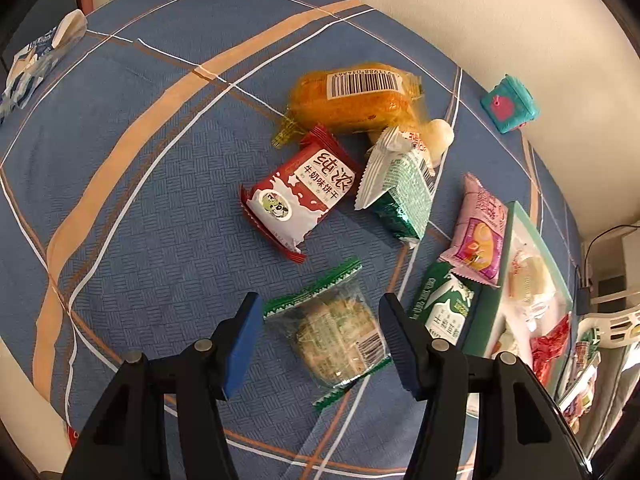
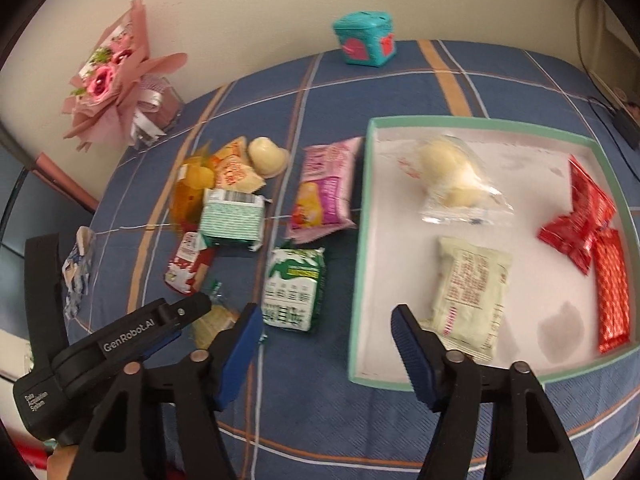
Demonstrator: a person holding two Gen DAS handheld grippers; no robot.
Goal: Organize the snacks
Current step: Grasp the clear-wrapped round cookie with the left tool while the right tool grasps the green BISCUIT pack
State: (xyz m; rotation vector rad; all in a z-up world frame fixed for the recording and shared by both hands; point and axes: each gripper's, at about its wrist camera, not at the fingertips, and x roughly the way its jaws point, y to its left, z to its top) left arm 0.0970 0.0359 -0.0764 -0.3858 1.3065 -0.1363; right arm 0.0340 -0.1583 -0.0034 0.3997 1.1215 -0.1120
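The left gripper (image 1: pixel 320 344) hangs with fingers spread wide around a clear, green-edged biscuit packet (image 1: pixel 334 330) lying flat on the blue plaid cloth (image 1: pixel 140 208), apparently not yet touching it. At 12 o'clock sits a red-and-white pack (image 1: pixel 298 194) printed "牛奶味饼干". The right gripper (image 2: pixel 326 350), fingers likewise apart and empty, hovers by the mint-rimmed cardboard tray (image 2: pixel 360 240), its left finger near a glossy green-and-white pack (image 2: pixel 294 290).
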